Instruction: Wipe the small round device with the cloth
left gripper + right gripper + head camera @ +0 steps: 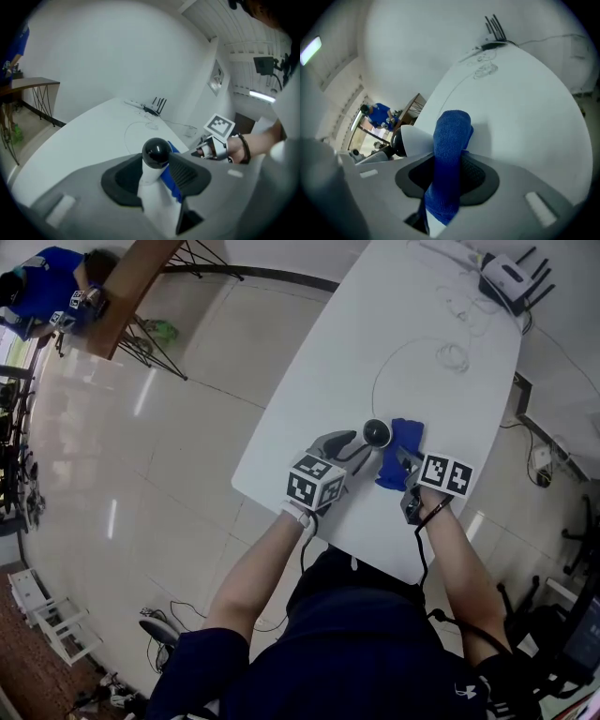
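blue cloth [447, 159] was pinched in the right gripper [405, 465], jaws clamped on its fold, right beside the device [156, 154]. left gripper [352, 448] had the device clenched by its white body, just over the near end of the table [422, 315]. i'd say hold the left dead steady and drag the cloth over the black dome lightly, so it wouldn't twist out of the pads. device's long axis ran along the left jaws, black round end out front toward the table's far end, white base back toward the hand.
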Available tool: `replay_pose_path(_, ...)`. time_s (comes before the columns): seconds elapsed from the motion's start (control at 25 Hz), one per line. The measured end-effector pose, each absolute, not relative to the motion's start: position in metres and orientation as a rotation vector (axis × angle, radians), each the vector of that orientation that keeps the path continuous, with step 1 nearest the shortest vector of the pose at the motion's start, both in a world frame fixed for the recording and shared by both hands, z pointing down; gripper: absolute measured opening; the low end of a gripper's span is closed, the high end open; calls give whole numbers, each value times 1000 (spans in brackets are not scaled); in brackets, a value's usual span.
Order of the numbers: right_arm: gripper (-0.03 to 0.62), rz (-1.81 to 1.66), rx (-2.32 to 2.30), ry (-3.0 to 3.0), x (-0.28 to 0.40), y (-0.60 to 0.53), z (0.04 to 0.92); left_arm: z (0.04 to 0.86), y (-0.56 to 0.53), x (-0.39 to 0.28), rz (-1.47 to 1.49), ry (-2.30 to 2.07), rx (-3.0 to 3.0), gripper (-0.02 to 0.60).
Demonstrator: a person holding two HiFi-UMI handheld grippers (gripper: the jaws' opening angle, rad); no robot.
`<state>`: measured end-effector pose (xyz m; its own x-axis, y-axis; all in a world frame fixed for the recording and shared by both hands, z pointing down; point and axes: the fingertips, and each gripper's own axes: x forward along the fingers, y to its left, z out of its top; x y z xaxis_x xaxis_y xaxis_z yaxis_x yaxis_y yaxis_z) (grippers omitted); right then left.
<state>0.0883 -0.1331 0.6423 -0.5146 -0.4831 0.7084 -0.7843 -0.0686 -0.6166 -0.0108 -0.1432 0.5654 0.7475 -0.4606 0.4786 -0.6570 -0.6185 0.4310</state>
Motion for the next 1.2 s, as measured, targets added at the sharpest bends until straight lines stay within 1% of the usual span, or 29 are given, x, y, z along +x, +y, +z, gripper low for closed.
replay_pose_path(0.08,135,1740,1402,-1896,83,-127,646,566,-142,-9,426,-816,2346,177)
replay_pose_path(0.2,135,1838,1477,-1868,84,-124,645,564,-142,-12,403,-823,2330,178)
replay_pose_path(0.28,135,1834,1535,-1894,88,-126,635,561,-142,-15,388,-837,2325,178)
replay_pose_path(0.36,135,1720,1573,-1964,88,-131,617,558,-141,-20,377,-851,2323,178)
replay_pose_path(0.52,135,1286,1577,-2125,83,-141,580,556,-136,-30,359,-877,2315,176)
replay_pose_path(0.68,135,544,1485,-2236,69,-142,544,553,-123,-41,350,-895,2310,176)
replay_pose_path(0.8,135,-34,1294,-2212,42,-135,519,552,-118,-49,347,-910,2303,175)
replay_pose_path(0.88,135,-319,1140,-2169,23,-122,518,554,-116,-54,339,-925,2289,175)
replay_pose_path(0.96,135,-521,991,-2127,6,-106,528,554,-116,-61,328,-944,2271,175)
replay_pose_path(1.04,135,-652,874,-2082,-4,-94,543,555,-116,-66,325,-960,2261,172)
replay_pose_path(1.2,135,-687,787,-2049,-5,-86,568,559,-114,-69,336,-973,2252,170)
